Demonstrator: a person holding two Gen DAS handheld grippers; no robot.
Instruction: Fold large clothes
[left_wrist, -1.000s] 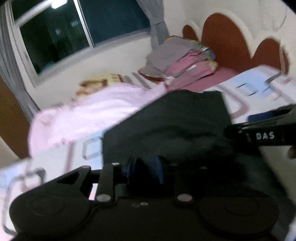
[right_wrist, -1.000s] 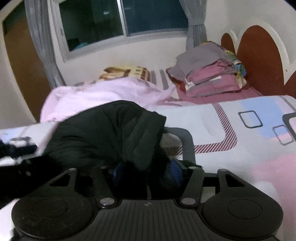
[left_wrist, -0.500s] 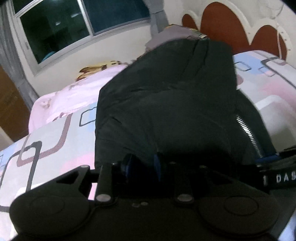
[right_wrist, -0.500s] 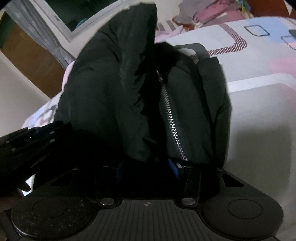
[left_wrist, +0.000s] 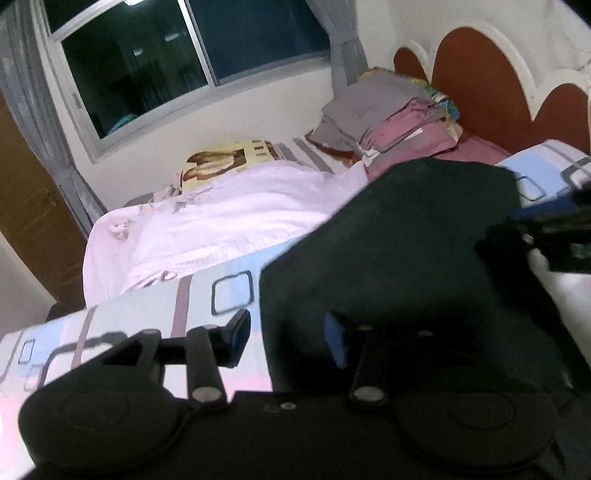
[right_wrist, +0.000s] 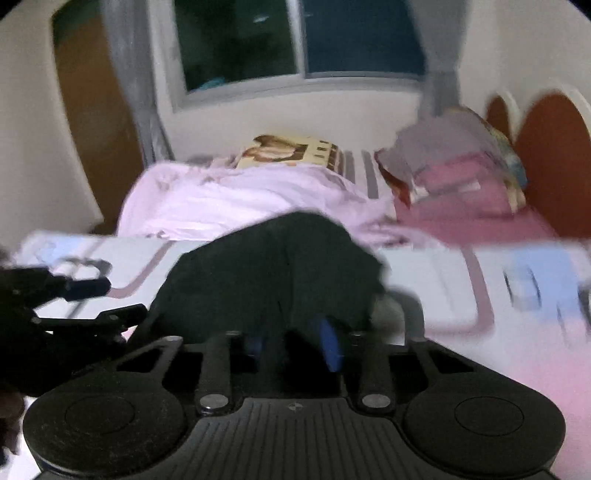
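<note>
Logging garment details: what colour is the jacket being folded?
Black; the jacket shows best in the left wrist view.

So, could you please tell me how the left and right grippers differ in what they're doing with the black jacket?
The left gripper is open, its fingers spread wide, and only one finger lies against the black jacket; the other is over bare bedsheet. The right gripper has its fingers close together, with jacket fabric bunched between them. Both sit low at the jacket's near edge.
</note>
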